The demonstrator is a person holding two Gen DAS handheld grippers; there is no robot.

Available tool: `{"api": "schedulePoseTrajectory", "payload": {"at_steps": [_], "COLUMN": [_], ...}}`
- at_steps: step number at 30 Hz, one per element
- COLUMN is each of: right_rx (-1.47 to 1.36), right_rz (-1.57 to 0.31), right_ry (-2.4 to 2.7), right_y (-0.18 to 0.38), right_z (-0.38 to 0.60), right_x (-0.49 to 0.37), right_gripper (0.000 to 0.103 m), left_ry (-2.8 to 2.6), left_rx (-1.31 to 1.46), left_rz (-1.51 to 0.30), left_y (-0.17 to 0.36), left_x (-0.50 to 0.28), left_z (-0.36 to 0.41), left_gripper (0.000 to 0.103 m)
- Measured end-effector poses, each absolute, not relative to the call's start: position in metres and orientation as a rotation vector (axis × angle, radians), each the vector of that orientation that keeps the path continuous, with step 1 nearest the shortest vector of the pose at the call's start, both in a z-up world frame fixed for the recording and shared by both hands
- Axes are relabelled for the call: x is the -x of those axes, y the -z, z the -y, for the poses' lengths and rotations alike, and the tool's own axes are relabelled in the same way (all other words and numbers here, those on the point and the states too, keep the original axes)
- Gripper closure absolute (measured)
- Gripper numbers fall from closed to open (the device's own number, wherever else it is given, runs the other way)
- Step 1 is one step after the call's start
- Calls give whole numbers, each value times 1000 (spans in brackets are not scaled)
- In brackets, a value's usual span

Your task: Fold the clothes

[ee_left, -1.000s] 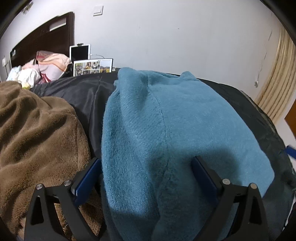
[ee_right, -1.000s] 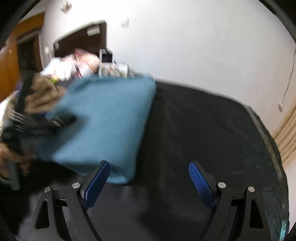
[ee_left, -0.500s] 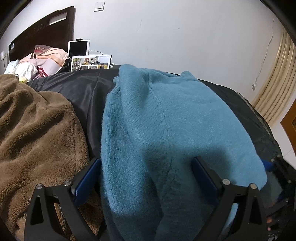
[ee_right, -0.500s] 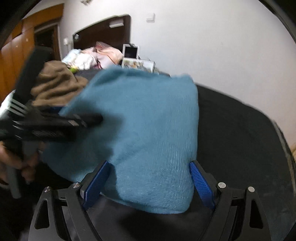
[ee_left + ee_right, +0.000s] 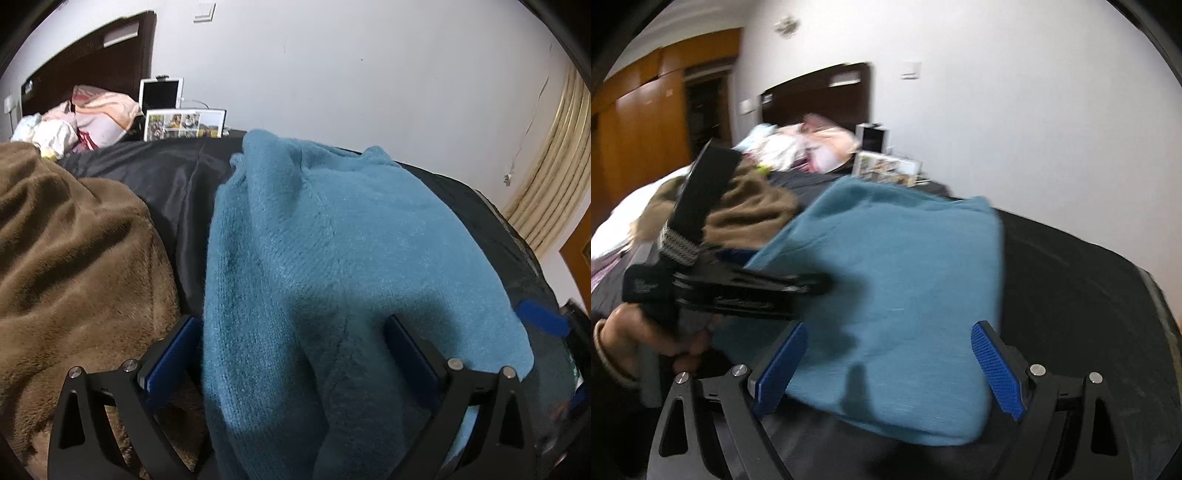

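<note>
Right gripper moved in over teal sweater near edge, jaws wide, empty. Left gripper wide, straddling sweater's left side; long axis runs away across bed.

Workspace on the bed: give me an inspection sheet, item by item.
Surface: bed under a black sheet.
Job's things: teal sweater, folded, lying on the sheet.
Clutter: brown fleece blanket beside the sweater; pink bedding, tablet, photo frame at the headboard.
Grippers: left tool open, straddling the sweater's near part; right tool open over its near edge.
Cables: thin wire down the wall.
Surroundings: white wall, beige curtain, wooden wardrobe.
</note>
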State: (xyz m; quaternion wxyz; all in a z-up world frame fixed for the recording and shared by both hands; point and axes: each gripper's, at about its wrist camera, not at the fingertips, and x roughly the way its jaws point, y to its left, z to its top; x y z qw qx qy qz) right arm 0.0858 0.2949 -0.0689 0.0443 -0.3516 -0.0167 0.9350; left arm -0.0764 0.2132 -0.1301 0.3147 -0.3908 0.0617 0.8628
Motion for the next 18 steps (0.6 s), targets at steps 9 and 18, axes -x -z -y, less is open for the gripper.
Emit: {"api": "schedulePoseTrajectory", "payload": {"at_steps": [9,18], "right_rx": [1123,1092], "right_rz": [227,53], "right_ry": [-2756,-2824], "right_y": [102,85], "right_z": [-275,-291], "right_x": [-76,-85], "right_gripper": [9,9], "left_ry": [-2361,-2331], "left_rx": [965,1035], "left_rz": [-207,-127], "left_y": [119,127], "left_x": [67,82], "left_z": [-215,-206], "left_gripper": [2,2]}}
